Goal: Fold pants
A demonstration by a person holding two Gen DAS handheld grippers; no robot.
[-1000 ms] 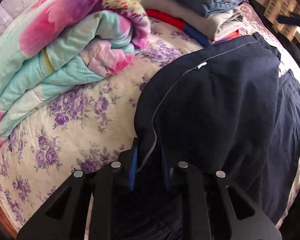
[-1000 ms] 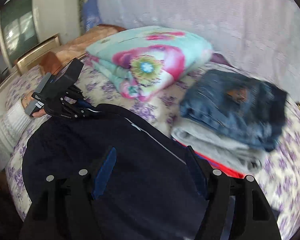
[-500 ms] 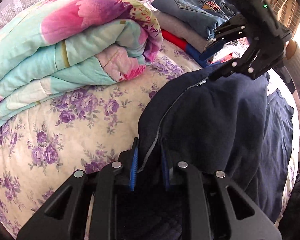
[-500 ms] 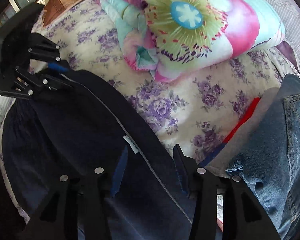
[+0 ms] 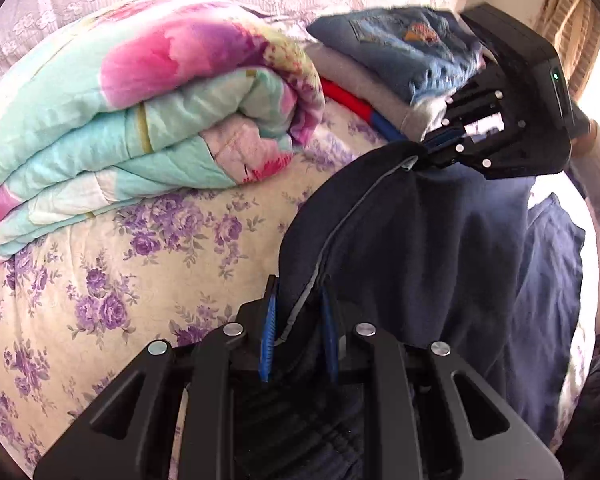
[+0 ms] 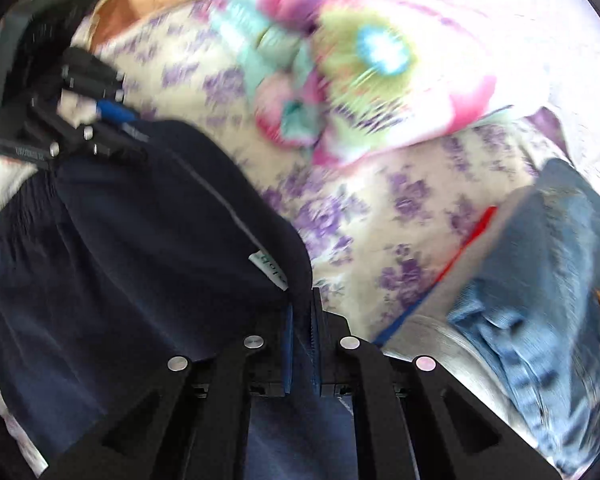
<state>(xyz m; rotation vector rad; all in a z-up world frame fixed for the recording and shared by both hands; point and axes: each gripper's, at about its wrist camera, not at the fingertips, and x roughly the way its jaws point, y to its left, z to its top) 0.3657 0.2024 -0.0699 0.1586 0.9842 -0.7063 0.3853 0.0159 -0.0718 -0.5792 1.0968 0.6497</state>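
Note:
Dark navy pants (image 5: 440,264) with a grey side stripe lie folded over on the flowered bed; they also show in the right wrist view (image 6: 132,240). My left gripper (image 5: 298,300) is shut on the pants' near folded edge. My right gripper (image 6: 302,312) is shut on the other end of that edge, next to a small white label (image 6: 269,270). In the left wrist view the right gripper (image 5: 436,152) pinches the far corner. In the right wrist view the left gripper (image 6: 124,128) holds the far corner.
A folded floral quilt (image 5: 140,120) lies behind the pants. A stack of folded clothes with blue jeans on top (image 5: 396,56) sits to the right, close to my right gripper; it also shows in the right wrist view (image 6: 540,280). The flowered bedsheet (image 5: 120,280) lies between.
My right gripper has come down and closed on the pants' edge; it was open before. The folded edge is now lifted and stretched between both grippers.

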